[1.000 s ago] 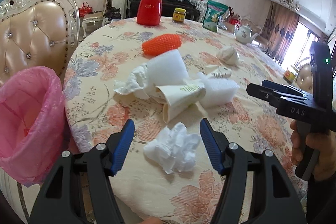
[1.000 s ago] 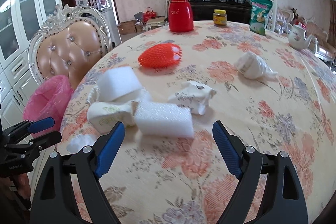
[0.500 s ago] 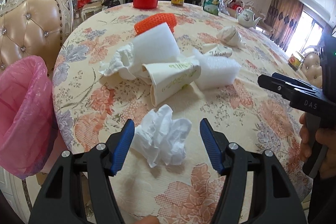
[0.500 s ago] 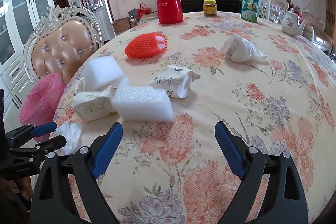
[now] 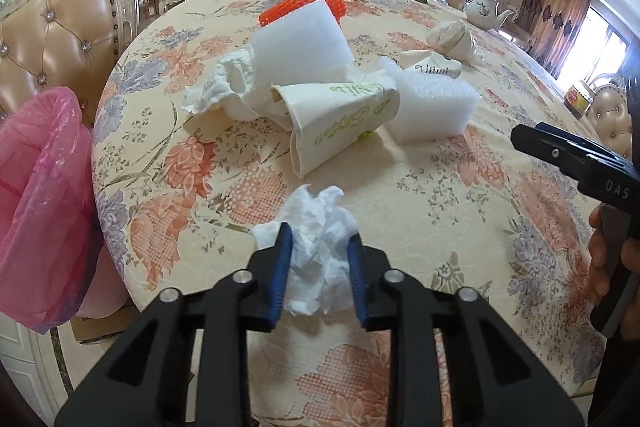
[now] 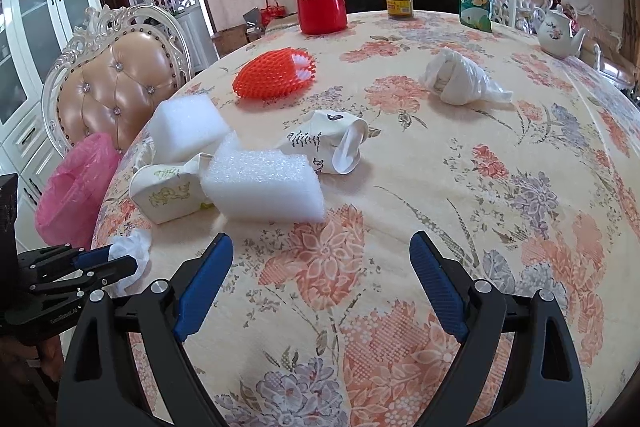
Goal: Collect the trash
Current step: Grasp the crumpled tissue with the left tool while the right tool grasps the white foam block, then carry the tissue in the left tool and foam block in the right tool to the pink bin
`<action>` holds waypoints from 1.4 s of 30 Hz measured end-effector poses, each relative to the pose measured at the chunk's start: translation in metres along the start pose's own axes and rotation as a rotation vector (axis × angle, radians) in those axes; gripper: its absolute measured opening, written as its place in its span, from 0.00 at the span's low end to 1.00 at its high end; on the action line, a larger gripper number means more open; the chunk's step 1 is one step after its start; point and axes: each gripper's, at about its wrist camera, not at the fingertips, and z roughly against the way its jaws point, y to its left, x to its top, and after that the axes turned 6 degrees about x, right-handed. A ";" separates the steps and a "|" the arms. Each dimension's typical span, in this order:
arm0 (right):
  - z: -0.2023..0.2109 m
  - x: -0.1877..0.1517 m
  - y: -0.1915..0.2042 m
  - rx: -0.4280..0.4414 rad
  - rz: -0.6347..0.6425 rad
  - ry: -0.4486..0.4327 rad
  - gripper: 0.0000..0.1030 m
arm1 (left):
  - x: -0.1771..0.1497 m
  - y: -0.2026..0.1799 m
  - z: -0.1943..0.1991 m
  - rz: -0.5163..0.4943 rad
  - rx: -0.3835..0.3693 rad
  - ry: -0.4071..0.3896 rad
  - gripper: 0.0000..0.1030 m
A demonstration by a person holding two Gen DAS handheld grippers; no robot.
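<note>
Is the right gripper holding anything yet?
No: the right gripper is open over bare tablecloth, short of the foam block.

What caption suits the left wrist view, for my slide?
Left gripper shut on crumpled tissue beside pink bin bag.

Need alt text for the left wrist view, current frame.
The left gripper has its blue pads pressed against a crumpled white tissue near the edge of a floral-clothed round table. Beyond it lie a crushed paper cup and white foam blocks; a pink-lined bin sits left, and the right gripper enters from the right.
</note>
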 end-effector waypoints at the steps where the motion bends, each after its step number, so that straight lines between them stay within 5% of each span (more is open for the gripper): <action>1: -0.002 0.001 0.000 0.001 0.001 0.001 0.82 | 0.000 0.000 0.001 0.000 -0.003 -0.002 0.20; 21: -0.034 0.029 0.040 0.019 0.078 0.017 0.82 | 0.023 0.005 0.030 0.014 -0.034 -0.120 0.18; 38: -0.068 0.035 0.046 -0.055 0.071 0.052 0.82 | 0.026 0.027 0.045 0.054 -0.032 -0.160 0.18; 42: -0.068 0.034 0.045 -0.059 0.063 0.052 0.76 | 0.027 0.030 0.048 0.061 -0.030 -0.169 0.18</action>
